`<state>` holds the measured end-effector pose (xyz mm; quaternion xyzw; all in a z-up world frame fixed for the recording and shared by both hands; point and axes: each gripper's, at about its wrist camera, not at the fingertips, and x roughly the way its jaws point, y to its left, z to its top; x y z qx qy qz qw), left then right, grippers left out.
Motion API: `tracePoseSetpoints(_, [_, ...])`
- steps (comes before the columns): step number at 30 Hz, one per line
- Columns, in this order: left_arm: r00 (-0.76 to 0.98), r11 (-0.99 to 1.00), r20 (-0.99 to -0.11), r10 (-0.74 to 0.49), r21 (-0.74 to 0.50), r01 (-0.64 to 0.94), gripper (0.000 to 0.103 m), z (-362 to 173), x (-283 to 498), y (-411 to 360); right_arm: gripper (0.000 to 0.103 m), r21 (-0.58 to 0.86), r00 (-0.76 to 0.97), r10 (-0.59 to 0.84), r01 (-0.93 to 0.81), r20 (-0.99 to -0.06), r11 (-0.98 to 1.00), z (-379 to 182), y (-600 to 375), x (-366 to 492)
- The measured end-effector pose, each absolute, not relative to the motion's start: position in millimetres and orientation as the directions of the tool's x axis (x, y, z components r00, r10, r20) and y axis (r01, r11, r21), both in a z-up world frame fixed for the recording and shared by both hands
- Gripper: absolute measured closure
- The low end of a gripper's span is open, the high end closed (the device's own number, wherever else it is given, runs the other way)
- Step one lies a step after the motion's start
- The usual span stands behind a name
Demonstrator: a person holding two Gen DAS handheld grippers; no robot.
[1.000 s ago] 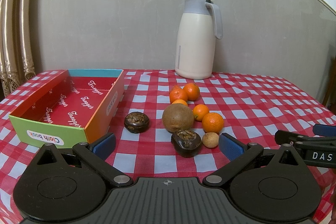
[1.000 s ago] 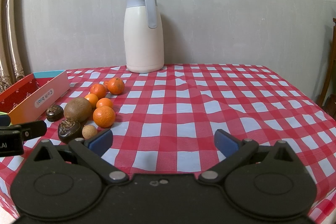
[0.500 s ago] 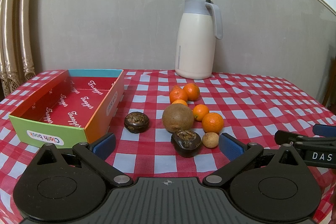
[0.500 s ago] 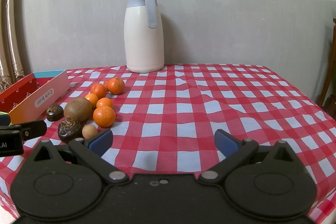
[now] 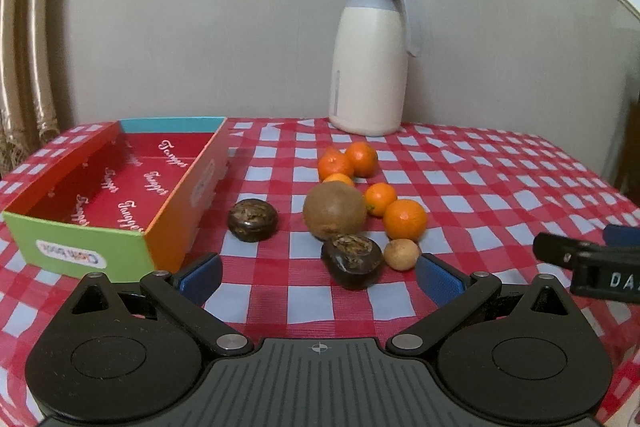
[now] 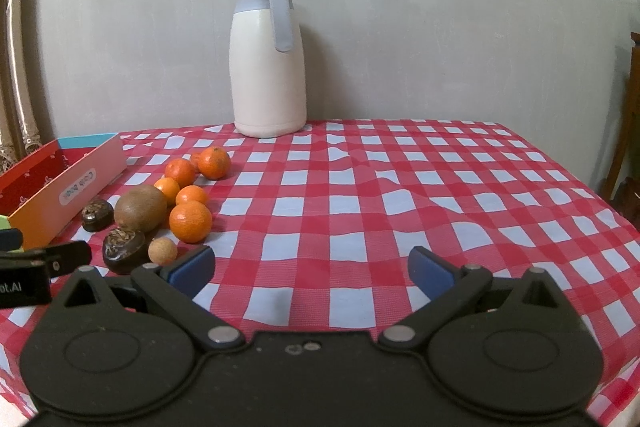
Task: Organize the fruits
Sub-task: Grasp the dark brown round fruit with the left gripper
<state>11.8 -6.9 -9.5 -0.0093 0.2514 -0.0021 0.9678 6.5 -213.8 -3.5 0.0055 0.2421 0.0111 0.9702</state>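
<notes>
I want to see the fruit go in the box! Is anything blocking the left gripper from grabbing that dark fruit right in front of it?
Nothing visible blocks it. The left gripper is open, and the nearest dark fruit lies just ahead with only bare tablecloth between. The small tan fruit sits close beside it, though.

My left gripper (image 5: 318, 277): matte black body, ribbed centre plate with a crosshair mark, two round housings, silver pivot screws, blue finger pads (image 5: 438, 277). My right gripper (image 6: 310, 269): same black build, blue pads (image 6: 192, 267), smooth centre plate, white lettering on its side.
</notes>
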Motion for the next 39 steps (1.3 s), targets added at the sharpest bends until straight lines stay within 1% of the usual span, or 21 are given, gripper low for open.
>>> tracePoseSetpoints(1, [0.874, 1.000, -0.486, -0.008, -0.010, 0.003, 0.003, -10.2, 13.8, -8.7, 0.000, 0.018, 0.882, 0.022, -0.015, -0.471, 1.000, -3.6, -214.0, 7.2])
tracePoseSetpoints(2, [0.874, 1.000, -0.487, -0.007, -0.002, 0.007, 0.018, -11.0, 16.5, -10.8, 0.000, 0.024, 0.880, 0.021, -0.011, -0.474, 1.000, -3.7, -215.0, 9.1])
tracePoseSetpoints(4, [0.859, 1.000, -0.512, -0.018, -0.006, 0.017, 0.035, -14.2, 25.8, -12.5, 0.000, 0.035, 0.877, 0.017, -0.001, -0.480, 0.999, -4.0, -218.0, 13.2])
tracePoseSetpoints(5, [0.850, 1.000, -0.526, -0.024, -0.012, 0.020, 0.037, -16.6, 30.3, -13.1, 0.000, 0.037, 0.877, 0.012, 0.006, -0.481, 0.999, -4.2, -219.4, 14.9])
tracePoseSetpoints(10, [0.843, 0.999, -0.537, -0.036, -0.018, 0.031, 0.039, -22.4, 47.0, -22.1, 0.000, 0.035, 0.873, -0.002, 0.022, -0.487, 0.999, -4.0, -223.9, 23.7])
tracePoseSetpoints(14, [0.827, 0.999, -0.561, -0.031, -0.010, 0.030, 0.046, -29.1, 59.8, -29.0, 0.000, 0.042, 0.877, -0.004, 0.027, -0.481, 0.999, -2.5, -223.8, 32.9])
tracePoseSetpoints(18, [0.807, 0.999, -0.589, -0.034, -0.017, 0.029, 0.051, -34.2, 66.8, -30.2, 0.000, 0.051, 0.876, -0.001, 0.030, -0.482, 0.998, -4.0, -224.5, 40.2])
tracePoseSetpoints(20, [0.807, 1.000, -0.590, -0.029, -0.007, 0.031, 0.057, -35.1, 67.7, -32.2, 0.000, 0.052, 0.876, -0.002, 0.031, -0.483, 0.998, -4.8, -224.6, 41.3])
tracePoseSetpoints(25, [0.806, 1.000, -0.591, -0.030, -0.012, 0.029, 0.058, -33.8, 66.8, -30.5, 0.000, 0.045, 0.878, -0.007, 0.032, -0.479, 0.998, -4.9, -224.3, 40.9])
tracePoseSetpoints(28, [0.818, 0.999, -0.574, -0.035, -0.027, 0.024, 0.058, -26.4, 62.3, -25.2, 0.000, 0.036, 0.879, -0.016, 0.038, -0.476, 0.999, -4.6, -225.3, 39.7])
tracePoseSetpoints(31, [0.848, 1.000, -0.529, -0.024, -0.028, 0.011, 0.058, -12.1, 51.1, -17.8, 0.000, 0.042, 0.878, -0.017, 0.043, -0.479, 0.998, -5.0, -225.2, 40.0])
tracePoseSetpoints(36, [0.885, 0.999, -0.465, 0.007, -0.042, -0.030, 0.058, 12.1, 37.9, 6.7, 0.000, 0.018, 0.881, -0.008, 0.019, -0.473, 1.000, -4.7, -213.2, 38.7])
tracePoseSetpoints(39, [0.901, 0.997, -0.430, 0.055, -0.023, -0.073, 0.058, 24.4, 34.2, 26.5, 0.000, 0.006, 0.883, -0.002, 0.005, -0.469, 1.000, -4.5, -205.5, 38.1])
